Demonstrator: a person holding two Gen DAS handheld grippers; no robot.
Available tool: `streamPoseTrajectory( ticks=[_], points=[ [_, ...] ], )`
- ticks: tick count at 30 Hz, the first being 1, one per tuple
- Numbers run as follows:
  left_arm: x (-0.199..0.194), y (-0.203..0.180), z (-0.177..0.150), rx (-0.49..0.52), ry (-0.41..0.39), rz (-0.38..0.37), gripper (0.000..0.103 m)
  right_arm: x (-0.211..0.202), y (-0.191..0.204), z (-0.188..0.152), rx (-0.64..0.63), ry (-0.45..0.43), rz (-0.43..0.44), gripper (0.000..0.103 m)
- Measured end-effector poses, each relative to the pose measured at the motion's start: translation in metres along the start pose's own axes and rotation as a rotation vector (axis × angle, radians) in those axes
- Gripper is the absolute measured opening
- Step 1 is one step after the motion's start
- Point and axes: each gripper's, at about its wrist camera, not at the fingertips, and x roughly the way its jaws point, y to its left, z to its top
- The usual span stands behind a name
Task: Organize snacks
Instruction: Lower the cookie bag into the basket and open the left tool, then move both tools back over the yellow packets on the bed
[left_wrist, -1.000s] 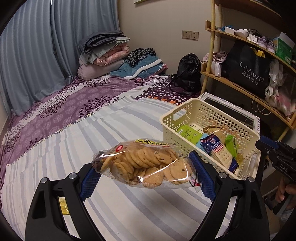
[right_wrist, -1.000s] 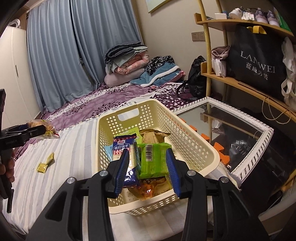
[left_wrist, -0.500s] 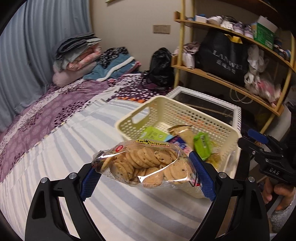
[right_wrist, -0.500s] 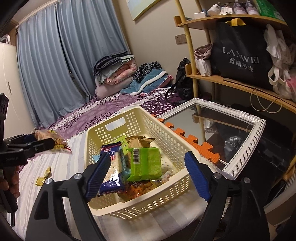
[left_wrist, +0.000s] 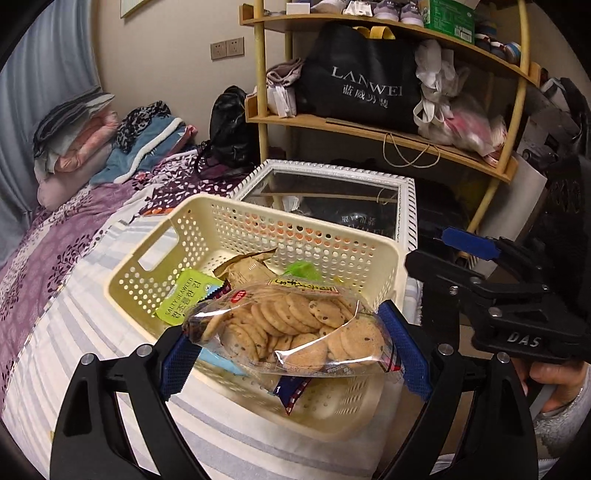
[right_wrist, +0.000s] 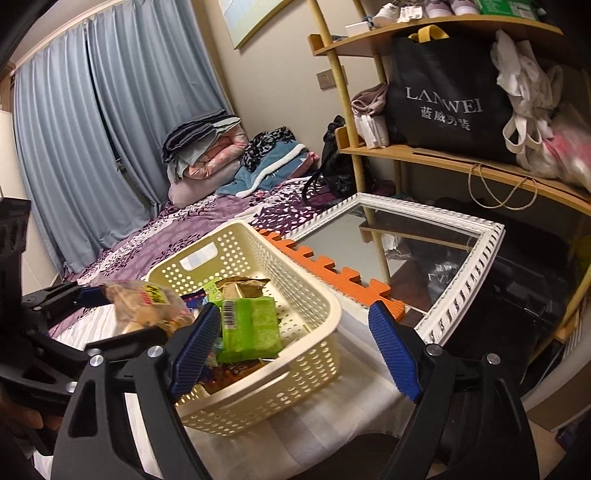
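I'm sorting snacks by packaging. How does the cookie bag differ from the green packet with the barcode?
The cookie bag is clear, showing the cookies; the green packet is opaque. The cookie bag is clamped in the left gripper above the basket, while the green packet lies inside it. The cookie bag looks larger and bulgier, the green packet flatter. Both are sealed.

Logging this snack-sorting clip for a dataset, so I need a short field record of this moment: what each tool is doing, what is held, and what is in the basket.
left tool: shut on cookie bag, held above the basket's near edge
right tool: open, empty, beside the basket
basket: cream, perforated, on the striped bed cover
basket contents: green packet, seaweed packet, brown packet, others partly hidden
cookie bag status: not yet released
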Motion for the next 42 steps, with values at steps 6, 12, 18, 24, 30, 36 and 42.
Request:
streamPoseTrajectory(
  ticks=[6,12,18,24,30,36,42],
  points=[
    [0.002,0.012,-0.003,-0.052,0.009,0.018,0.092,0.003,-0.003,-0.001,0.015,0.005,0.003,0.082],
    [-0.008,0.026,-0.004,-0.071,-0.005,0.054,0.092,0.004,0.005,-0.001,0.000,0.001,0.031,0.082],
    [-0.016,0.042,-0.017,-0.079,0.037,0.102,0.092,0.004,0.003,-0.003,0.014,0.006,0.027,0.082],
    [-0.033,0.055,-0.033,-0.102,0.049,0.134,0.092,0.004,0.004,-0.004,0.013,0.005,0.033,0.082],
    [-0.021,0.050,-0.042,-0.067,0.083,0.148,0.092,0.005,0.008,-0.002,0.004,-0.001,0.049,0.082],
    [0.000,0.041,-0.038,-0.048,0.074,0.127,0.092,0.002,0.003,-0.001,0.014,-0.004,0.031,0.082],
    [0.017,0.025,-0.020,0.000,0.073,0.113,0.093,0.000,0.001,0.000,0.015,-0.009,0.024,0.082]
  ],
)
